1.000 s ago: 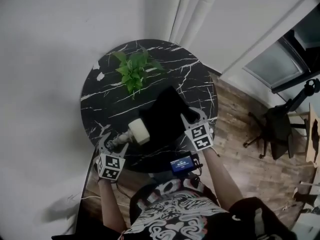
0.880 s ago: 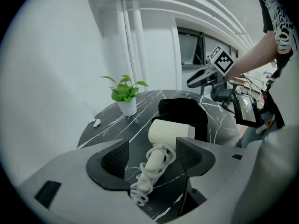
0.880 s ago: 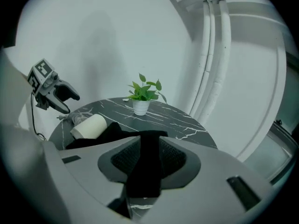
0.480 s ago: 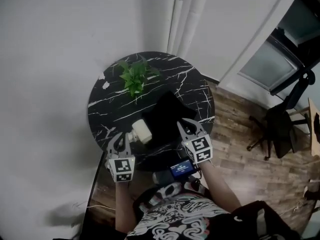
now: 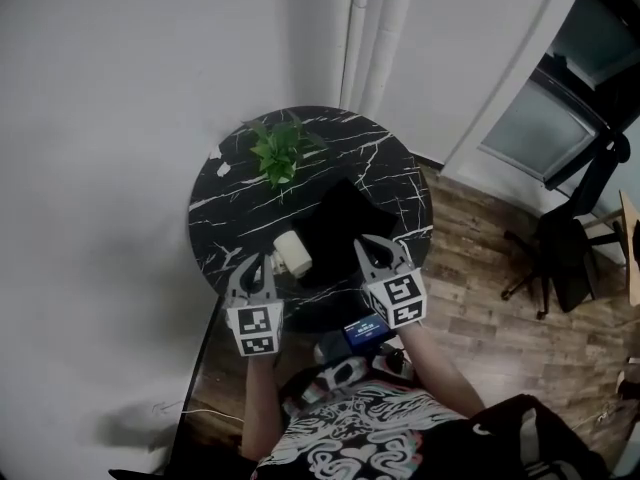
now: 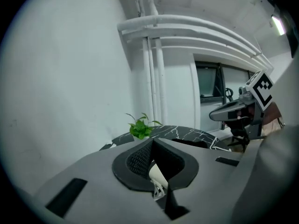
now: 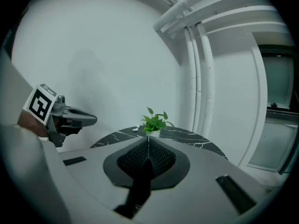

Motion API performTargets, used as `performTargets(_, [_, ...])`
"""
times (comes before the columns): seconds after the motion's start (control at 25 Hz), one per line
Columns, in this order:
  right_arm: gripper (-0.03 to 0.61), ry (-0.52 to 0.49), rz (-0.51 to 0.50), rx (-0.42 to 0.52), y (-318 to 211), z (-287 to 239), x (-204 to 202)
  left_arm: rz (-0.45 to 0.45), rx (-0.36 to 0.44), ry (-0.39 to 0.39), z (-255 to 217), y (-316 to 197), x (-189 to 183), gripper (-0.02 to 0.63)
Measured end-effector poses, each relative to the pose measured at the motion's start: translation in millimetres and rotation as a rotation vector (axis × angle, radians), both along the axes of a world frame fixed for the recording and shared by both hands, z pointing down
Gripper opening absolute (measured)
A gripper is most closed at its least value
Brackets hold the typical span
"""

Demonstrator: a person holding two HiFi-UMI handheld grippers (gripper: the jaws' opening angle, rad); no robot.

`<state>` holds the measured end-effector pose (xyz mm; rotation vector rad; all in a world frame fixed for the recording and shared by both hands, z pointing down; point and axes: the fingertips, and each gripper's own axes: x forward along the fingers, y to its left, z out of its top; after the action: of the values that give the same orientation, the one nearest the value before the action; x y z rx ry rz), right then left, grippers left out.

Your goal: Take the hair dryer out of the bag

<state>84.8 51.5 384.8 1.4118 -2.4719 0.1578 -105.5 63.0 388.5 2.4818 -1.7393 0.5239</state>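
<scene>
The white hair dryer lies on the round black marble table, against the near left edge of the flat black bag. My left gripper hovers just left of the dryer, apart from it, jaws shut with nothing between them. In the left gripper view a bit of the white dryer shows below the closed left gripper. My right gripper hangs by the bag's near right corner, shut and holding nothing I can see. In the right gripper view only a dark strip shows under the right gripper.
A small green potted plant stands at the table's far side. White pipes run up the wall behind. A black office chair stands on the wooden floor to the right. A blue-screened device sits at the person's waist.
Both grippers have lifted and drawn back toward the person. The left one left the dryer's handle and closed; the right one closed too. The dryer and bag stay on the table.
</scene>
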Motion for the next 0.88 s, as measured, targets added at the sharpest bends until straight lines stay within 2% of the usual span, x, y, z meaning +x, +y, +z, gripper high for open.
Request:
performTargets(0.24, [0.021, -0.031, -0.028, 0.047, 8.5, -19.0, -15.2, 0.000, 0.022, 0.069, -13.7, 1.8, 14.3, 0.014])
performTargets(0.4, [0.020, -0.032, -0.012, 0.069, 12.0, -24.7, -13.0, 0.010, 0.022, 0.073, -17.9, 2.0, 25.6, 0.014])
performTargets(0.56, [0.018, -0.023, -0.022, 0.073, 16.8, -21.5, -17.2, 0.010, -0.013, 0.160, -11.7, 1.8, 30.6, 0.014])
performTargets(0.88, [0.019, -0.028, -0.013, 0.080, 22.8, -25.2, -10.7, 0.039, 0.009, 0.153, -16.0, 6.4, 41.0, 0.015])
